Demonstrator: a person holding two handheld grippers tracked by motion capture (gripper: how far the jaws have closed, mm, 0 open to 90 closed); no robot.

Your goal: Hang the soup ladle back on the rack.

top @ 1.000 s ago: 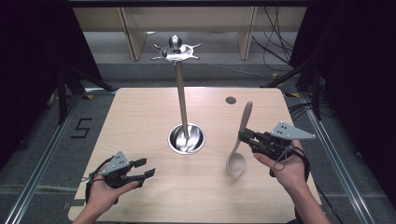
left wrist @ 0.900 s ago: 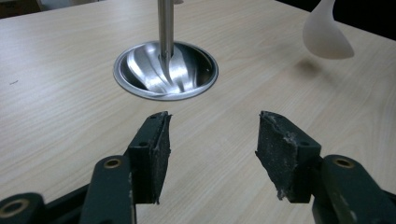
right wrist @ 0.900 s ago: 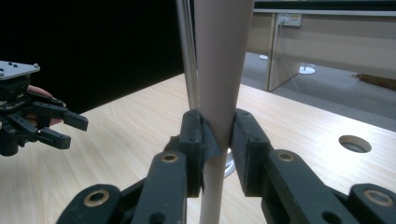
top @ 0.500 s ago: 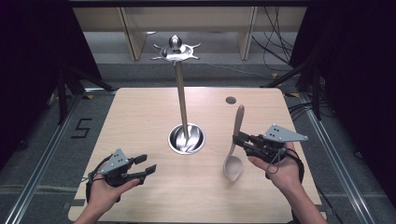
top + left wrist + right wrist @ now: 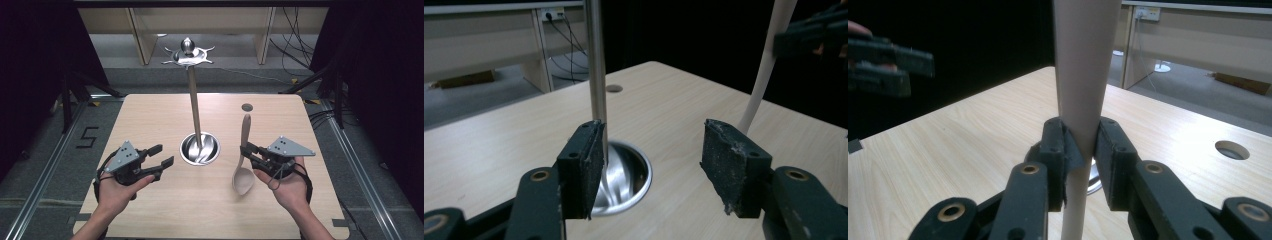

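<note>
We held the spoon (image 5: 243, 155) clamped mid-handle in our right gripper (image 5: 247, 151), its long axis running twelve to six, the stand (image 5: 199, 148) at nine o'clock; our left gripper (image 5: 161, 155) gaped empty.

A light wooden counter (image 5: 150, 125) with rounded corners sits mid-frame, a small round hole (image 5: 247, 107) near its far edge. At its centre, a shiny round metal base (image 5: 200, 148) carries a tall metal pole (image 5: 194, 105) topped by a silver branched holder (image 5: 188, 54). Behind stand pale wooden shelf legs (image 5: 140, 35), with black cables (image 5: 295, 50) on the grey floor (image 5: 45, 145).
</note>
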